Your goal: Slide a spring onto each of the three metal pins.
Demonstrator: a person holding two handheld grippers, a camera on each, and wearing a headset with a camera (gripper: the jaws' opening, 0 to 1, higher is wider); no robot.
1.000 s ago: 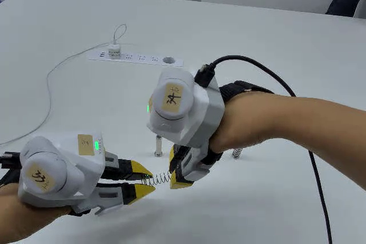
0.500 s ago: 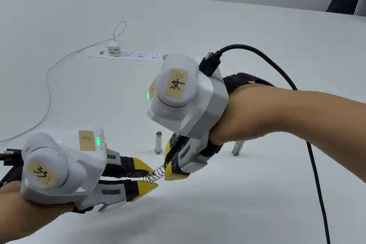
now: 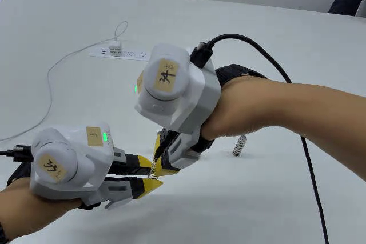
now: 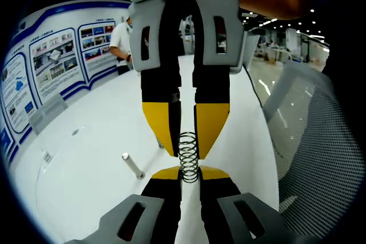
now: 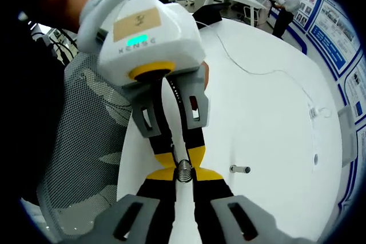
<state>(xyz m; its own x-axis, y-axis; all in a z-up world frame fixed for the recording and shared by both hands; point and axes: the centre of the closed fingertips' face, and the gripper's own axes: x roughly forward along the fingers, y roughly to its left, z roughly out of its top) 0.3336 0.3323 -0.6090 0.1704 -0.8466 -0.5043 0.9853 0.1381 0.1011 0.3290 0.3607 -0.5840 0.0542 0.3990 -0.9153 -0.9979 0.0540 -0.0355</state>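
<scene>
Since 1.0 s ago the right gripper (image 5: pixel 183 178) has closed in on the left gripper (image 4: pixel 182 175). Their yellow jaw tips now nearly meet, and the small steel coil spring (image 4: pixel 187 154) between them spans a shorter gap. Left jaws pinch one end of the coil; right jaws are drawn in on the other end. The spring is held off the white table (image 3: pixel 286 198), near the short silver metal pin (image 4: pixel 132 166) and not touching it. The pin stands alone on the table, bare of any spring.
</scene>
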